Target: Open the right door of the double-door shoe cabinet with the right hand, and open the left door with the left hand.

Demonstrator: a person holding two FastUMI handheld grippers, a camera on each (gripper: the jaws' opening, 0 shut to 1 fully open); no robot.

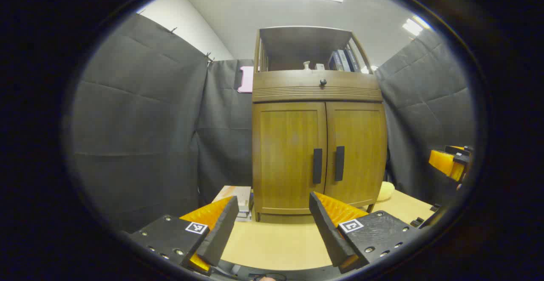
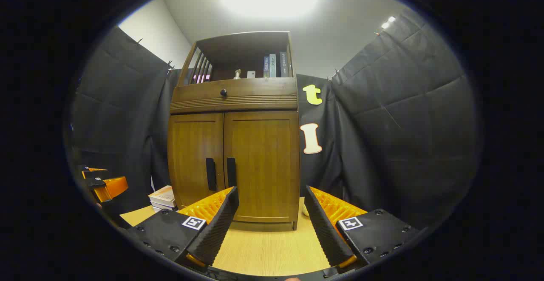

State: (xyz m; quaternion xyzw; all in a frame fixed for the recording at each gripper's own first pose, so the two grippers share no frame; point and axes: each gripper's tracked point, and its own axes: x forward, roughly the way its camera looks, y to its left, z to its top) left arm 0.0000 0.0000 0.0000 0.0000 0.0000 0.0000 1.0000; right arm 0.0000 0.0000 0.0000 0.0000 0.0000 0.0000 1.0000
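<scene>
A brown wooden shoe cabinet stands on the table with both doors closed. The left door and right door each carry a dark vertical handle near the middle seam: left handle, right handle. My left gripper is open, some way in front of the cabinet, with nothing between its fingers. My right gripper is open too, held before the right door. The right gripper also shows at the left gripper view's right edge, the left gripper at the right gripper view's left edge.
The light wooden table bears the cabinet. A stack of books lies beside its left foot, and a pale round object sits at its right foot. Above the doors are a drawer with a knob and an open shelf with books.
</scene>
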